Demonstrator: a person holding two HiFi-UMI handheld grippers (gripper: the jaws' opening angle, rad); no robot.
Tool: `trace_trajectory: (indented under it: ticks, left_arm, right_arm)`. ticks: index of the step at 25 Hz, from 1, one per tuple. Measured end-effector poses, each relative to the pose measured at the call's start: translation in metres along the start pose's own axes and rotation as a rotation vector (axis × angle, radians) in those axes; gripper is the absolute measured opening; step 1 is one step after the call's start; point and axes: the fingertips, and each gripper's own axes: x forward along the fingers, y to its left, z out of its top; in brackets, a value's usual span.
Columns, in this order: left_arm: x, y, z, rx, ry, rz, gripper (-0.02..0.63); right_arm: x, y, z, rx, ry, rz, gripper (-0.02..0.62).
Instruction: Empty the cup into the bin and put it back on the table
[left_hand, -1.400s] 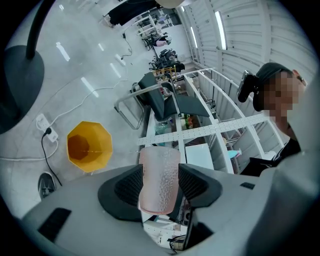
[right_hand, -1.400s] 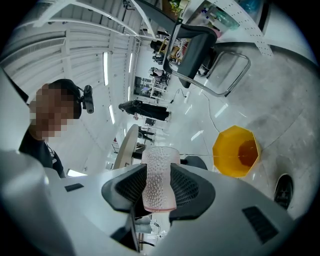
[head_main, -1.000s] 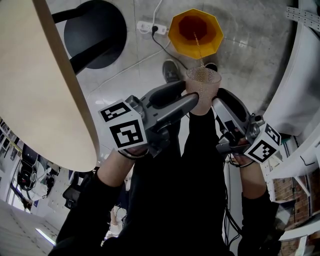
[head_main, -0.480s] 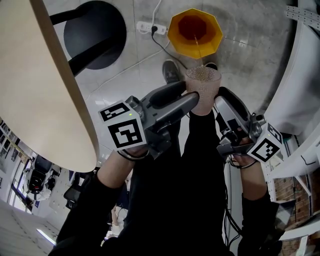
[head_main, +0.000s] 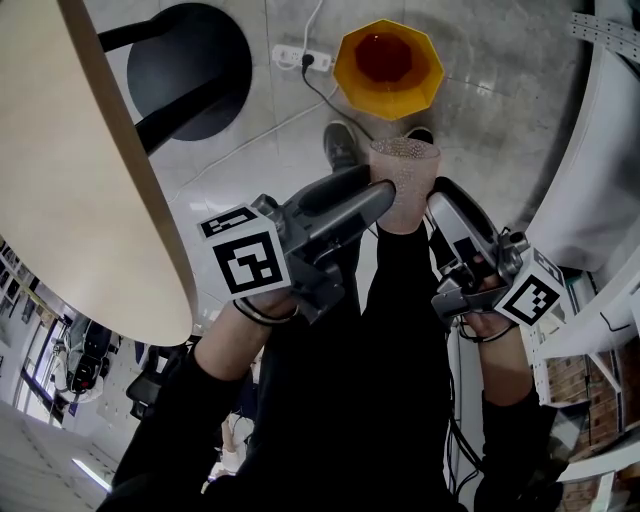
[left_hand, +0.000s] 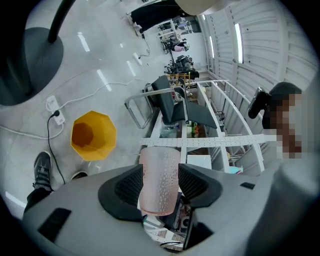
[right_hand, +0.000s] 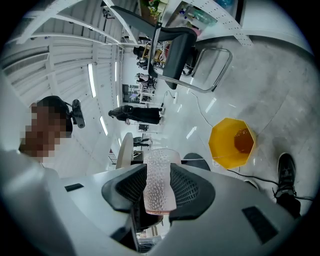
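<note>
A clear pink dimpled cup (head_main: 403, 185) is held above the floor, its rim tipped toward the yellow bin (head_main: 388, 68) below. My left gripper (head_main: 383, 196) is shut on the cup from the left and my right gripper (head_main: 432, 200) is shut on it from the right. In the left gripper view the cup (left_hand: 159, 179) sits between both pads, with the bin (left_hand: 93, 135) down to the left. In the right gripper view the cup (right_hand: 160, 186) is also pinched, with the bin (right_hand: 232, 142) to the right. Reddish liquid lies in the bin. No stream falls from the cup.
A round wooden table (head_main: 80, 170) fills the left of the head view. A black round stool (head_main: 190, 62) stands beside it. A white power strip (head_main: 296, 52) with cables lies on the floor. A white rack (head_main: 600, 170) borders the right. A shoe (head_main: 340, 142) shows below the bin.
The thin stream that ran from the cup into the bin has stopped. Both grippers rolled slightly with the cup and stayed in place.
</note>
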Motion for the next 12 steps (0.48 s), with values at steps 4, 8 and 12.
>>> trace_trajectory:
  ticks: [4, 8, 12]
  left_arm:
    - [-0.0001, -0.0002, 0.0022, -0.059, -0.023, -0.016, 0.235]
    - [0.0005, -0.0012, 0.0014, -0.064, -0.025, -0.019, 0.235]
    - [0.0009, -0.0017, 0.0011, -0.074, -0.023, -0.020, 0.235]
  right_arm:
    - [0.0009, 0.0042, 0.0037, 0.014, -0.012, 0.014, 0.153]
    - [0.0002, 0.0033, 0.0055, 0.018, -0.016, 0.010, 0.153]
    - [0.0001, 0.0041, 0.0071, 0.028, -0.021, 0.010, 0.153]
